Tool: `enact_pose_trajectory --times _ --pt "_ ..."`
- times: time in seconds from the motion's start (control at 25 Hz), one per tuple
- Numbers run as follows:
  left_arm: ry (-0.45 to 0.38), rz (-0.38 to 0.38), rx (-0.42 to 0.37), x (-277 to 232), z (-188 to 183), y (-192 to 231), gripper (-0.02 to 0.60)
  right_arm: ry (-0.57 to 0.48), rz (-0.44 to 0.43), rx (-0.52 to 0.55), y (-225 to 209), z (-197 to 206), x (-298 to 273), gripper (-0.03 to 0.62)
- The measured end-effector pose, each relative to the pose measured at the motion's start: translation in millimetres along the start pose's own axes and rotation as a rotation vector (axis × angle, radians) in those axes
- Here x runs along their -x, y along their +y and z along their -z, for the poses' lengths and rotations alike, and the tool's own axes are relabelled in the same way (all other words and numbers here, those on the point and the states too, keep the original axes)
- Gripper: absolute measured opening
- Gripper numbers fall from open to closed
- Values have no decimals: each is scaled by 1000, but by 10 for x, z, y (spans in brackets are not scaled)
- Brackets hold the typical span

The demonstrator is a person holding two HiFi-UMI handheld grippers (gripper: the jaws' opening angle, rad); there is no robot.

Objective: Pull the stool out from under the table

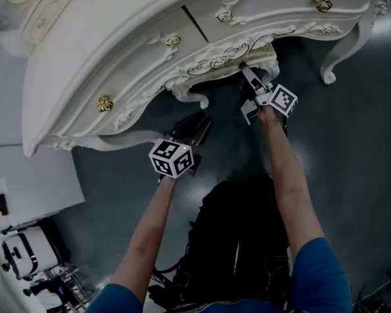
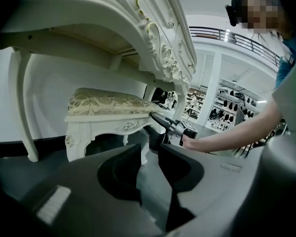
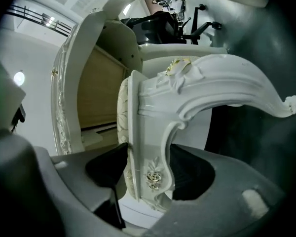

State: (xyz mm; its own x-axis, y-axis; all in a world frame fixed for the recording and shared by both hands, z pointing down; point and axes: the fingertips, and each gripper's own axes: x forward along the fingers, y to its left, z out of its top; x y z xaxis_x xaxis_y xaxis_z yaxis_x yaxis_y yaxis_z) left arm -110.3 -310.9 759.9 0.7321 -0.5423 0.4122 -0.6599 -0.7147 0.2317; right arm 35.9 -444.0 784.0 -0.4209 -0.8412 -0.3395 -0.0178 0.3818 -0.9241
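Note:
A white carved stool with a gold-patterned cushion (image 1: 264, 52) stands tucked under the ornate white dressing table (image 1: 117, 57); only its front edge shows in the head view. My right gripper (image 1: 244, 67) reaches to that edge. In the right gripper view its jaws (image 3: 148, 157) are shut on the stool's seat frame (image 3: 153, 112), one pad on the cushion side and one on the carved apron. My left gripper (image 1: 197, 124) hangs lower, over the floor in front of the table. It (image 2: 149, 149) is open with nothing between its jaws, and the stool (image 2: 106, 105) lies ahead of it.
The table's curved legs (image 1: 342, 51) stand at either side of the stool. The dark glossy floor (image 1: 352, 142) spreads to the right. White furniture and equipment (image 1: 26, 194) fill the left side. A black bundle of gear (image 1: 241, 240) sits close to the person's body.

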Motion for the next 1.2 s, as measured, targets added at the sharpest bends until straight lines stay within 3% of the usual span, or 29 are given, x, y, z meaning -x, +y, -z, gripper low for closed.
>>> enact_pose_trajectory --times 0.24,0.32,0.36,0.44,0.52,0.64,0.76,0.84,1.04,1.2 --pt "27 4 37 63 83 -104 129 -10 37 -45 -16 46 166 218" --pt "30 2 54 83 99 -104 132 -27 -8 -61 101 26 233 179" --pt "35 1 62 99 114 -102 133 -78 -63 -88 229 -51 272 2" --pt "48 -4 73 128 143 -102 135 -265 -153 -165 497 -362 326 2" --pt "50 -9 85 140 150 -125 135 -350 -119 -143 584 -575 304 7" --pt "43 8 90 120 163 -195 135 -211 -96 -81 522 -454 311 54" --pt "46 21 63 43 235 -182 137 -113 -84 -96 249 -208 498 193" --pt "33 19 67 -27 275 -131 137 -80 -54 -88 27 -89 556 244" --pt "38 26 42 -46 411 -83 140 -68 -95 -67 -110 47 302 418" --pt "42 18 22 5 509 -1 141 -126 -176 -96 -117 -17 79 425"
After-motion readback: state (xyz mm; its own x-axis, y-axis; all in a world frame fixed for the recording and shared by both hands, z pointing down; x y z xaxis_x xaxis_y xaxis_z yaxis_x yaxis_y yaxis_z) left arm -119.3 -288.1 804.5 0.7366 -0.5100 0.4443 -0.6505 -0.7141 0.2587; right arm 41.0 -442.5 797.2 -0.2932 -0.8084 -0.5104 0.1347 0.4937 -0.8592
